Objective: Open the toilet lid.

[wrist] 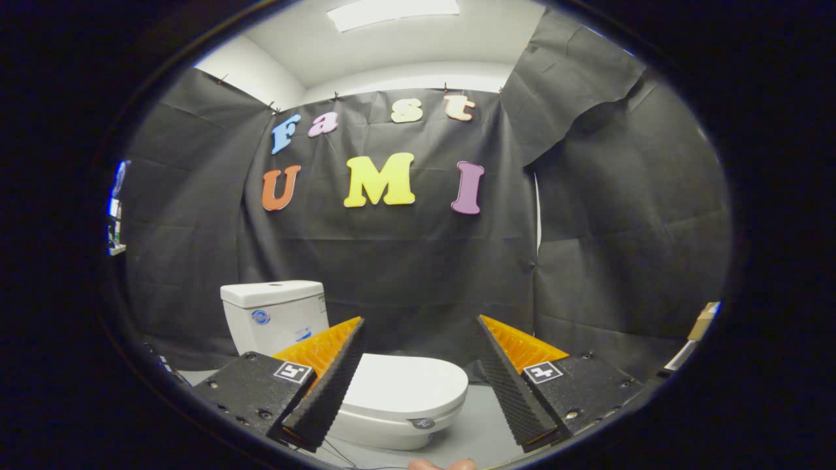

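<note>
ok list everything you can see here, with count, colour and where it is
toilet lid: one, white, shut flat on the bowl, beyond the fingers and showing in the gap between them
toilet bowl: one, white, under the lid, on the floor
cistern: one, white with a small blue round sticker, behind the bowl, against the cloth wall
floor: pale grey, under the toilet
black cloth wall: behind and to both sides of the toilet
ceiling light: one, white panel, overhead
cardboard box: one, brown, partly seen beside the right finger
fingers: two, black ribbed pads on orange backing, spread wide apart, touching nothing
fingertip of a person: below the fingers
</note>
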